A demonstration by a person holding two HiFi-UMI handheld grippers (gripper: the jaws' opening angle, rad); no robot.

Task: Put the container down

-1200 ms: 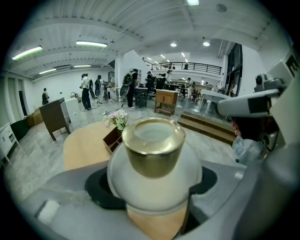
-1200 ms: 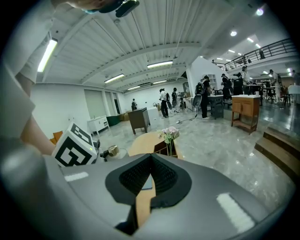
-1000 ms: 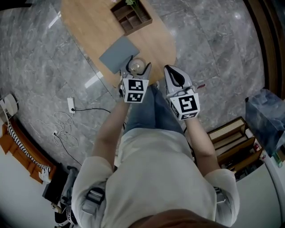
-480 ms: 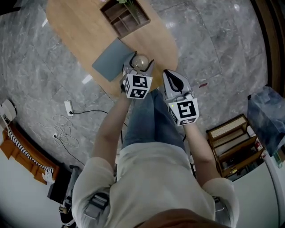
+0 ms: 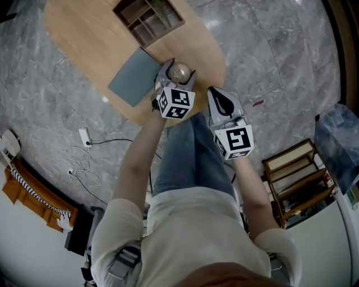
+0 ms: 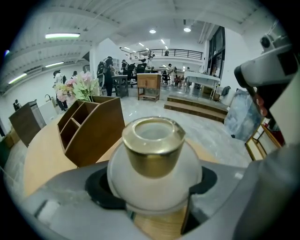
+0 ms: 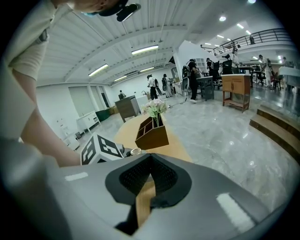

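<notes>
Step in hand: the set-down. The container (image 6: 153, 154), a round white jar with a gold collar, sits upright between the jaws of your left gripper (image 5: 179, 74), which are clamped on its body from either side. It is over the table (image 5: 84, 39), just inside the table's near edge. No view shows whether its base meets the table top, so I judge it not yet placed.

Your right gripper (image 5: 215, 94) has its jaws together with nothing between them. It hangs just off the table's near edge, on your side, and has no part in the hold.

Next move, as I judge it: lower the jar straight down until its base rests flat on the table, then part the left jaws evenly and draw back along their own line. A round body can roll or tip if one pad lets go first. The spot is close to the table's edge, so set it a little further in if you can.

Count:
- Container: one.
- Grippers: two, one loaded.
- Table: one.
- Grey mat (image 5: 132, 77): one, flat on the table, just beside the jar.
- Wooden organiser (image 5: 147, 17): one, at the table's far end, holding one bunch of flowers (image 6: 77, 86).
</notes>
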